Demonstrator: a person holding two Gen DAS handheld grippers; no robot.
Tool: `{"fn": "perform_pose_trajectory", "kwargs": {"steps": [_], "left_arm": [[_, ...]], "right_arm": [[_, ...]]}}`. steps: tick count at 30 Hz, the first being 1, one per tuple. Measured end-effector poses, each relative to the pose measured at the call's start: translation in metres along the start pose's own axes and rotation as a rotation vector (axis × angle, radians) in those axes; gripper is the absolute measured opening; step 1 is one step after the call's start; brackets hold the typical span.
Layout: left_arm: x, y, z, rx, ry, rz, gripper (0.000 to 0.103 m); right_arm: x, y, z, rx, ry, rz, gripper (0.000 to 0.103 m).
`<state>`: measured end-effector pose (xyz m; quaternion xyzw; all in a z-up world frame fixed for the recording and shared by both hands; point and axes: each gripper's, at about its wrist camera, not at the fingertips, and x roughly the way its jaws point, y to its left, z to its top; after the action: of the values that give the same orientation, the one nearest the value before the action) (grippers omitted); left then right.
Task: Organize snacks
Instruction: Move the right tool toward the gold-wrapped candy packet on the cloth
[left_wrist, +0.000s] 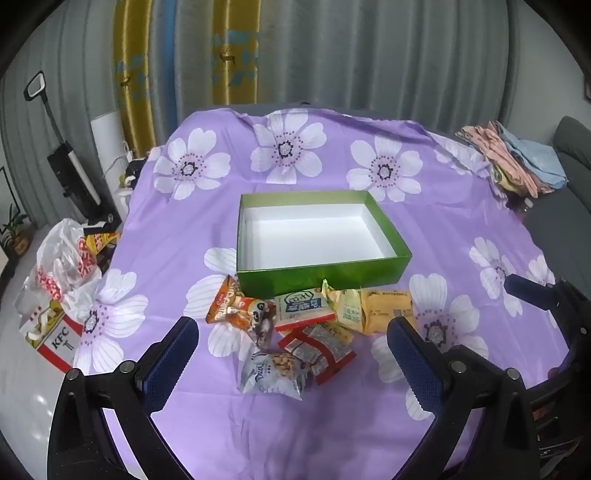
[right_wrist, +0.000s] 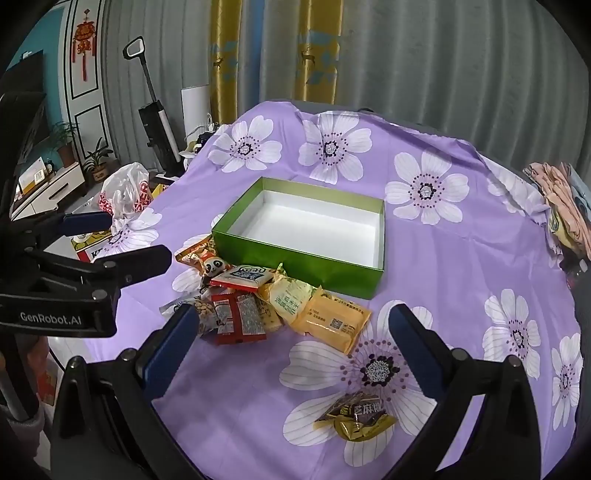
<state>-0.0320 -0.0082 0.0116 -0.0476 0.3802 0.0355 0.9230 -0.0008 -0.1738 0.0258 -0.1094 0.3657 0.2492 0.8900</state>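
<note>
Snacks (left_wrist: 291, 332) heaped on the purple flowered cloth (left_wrist: 443, 229), both claws spread wide and empty.

The pile sits just in front of the green box (left_wrist: 325, 271), its white inside bare, and the nearest packets touch the box's front wall. In there: an orange packet (left_wrist: 225, 302), a panda-print one (left_wrist: 262, 317), a white-and-red pack (left_wrist: 303, 308), a yellow pack (left_wrist: 384, 308), a red-trimmed pouch (left_wrist: 321, 347) and a silvery peanut bag (left_wrist: 273, 371). The left gripper (left_wrist: 291, 354) hangs over the pile, tilted down, jaws fully apart, touching nothing. The right gripper (right_wrist: 291, 343) hovers beside it, jaws just as wide, nothing between them. One gold-wrapped snack (right_wrist: 354, 419) lies alone on a flower, well apart from the heap.
</note>
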Motion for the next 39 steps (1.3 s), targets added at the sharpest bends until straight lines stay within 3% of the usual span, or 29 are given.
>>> {"fn": "perform_pose_trajectory", "kwargs": {"steps": [17,22,32,39], "left_arm": [[0.015,0.001,-0.002,-0.016,0.035,-0.014,0.101],[0.028,-0.004,-0.010,-0.026,0.087,-0.080,0.101],[0.070,-0.043,-0.036,0.021,0.224,-0.258,0.101],[0.094,-0.087,-0.048,0.077,0.313,-0.433,0.101]], "right_arm": [[0.004,-0.010,-0.009,0.038,0.016,0.012,0.103],[0.010,-0.027,-0.022,0.076,0.034,0.040,0.103],[0.030,-0.079,-0.090,0.191,0.156,-0.016,0.103],[0.047,-0.094,-0.119,0.257,0.228,0.022,0.101]]}}
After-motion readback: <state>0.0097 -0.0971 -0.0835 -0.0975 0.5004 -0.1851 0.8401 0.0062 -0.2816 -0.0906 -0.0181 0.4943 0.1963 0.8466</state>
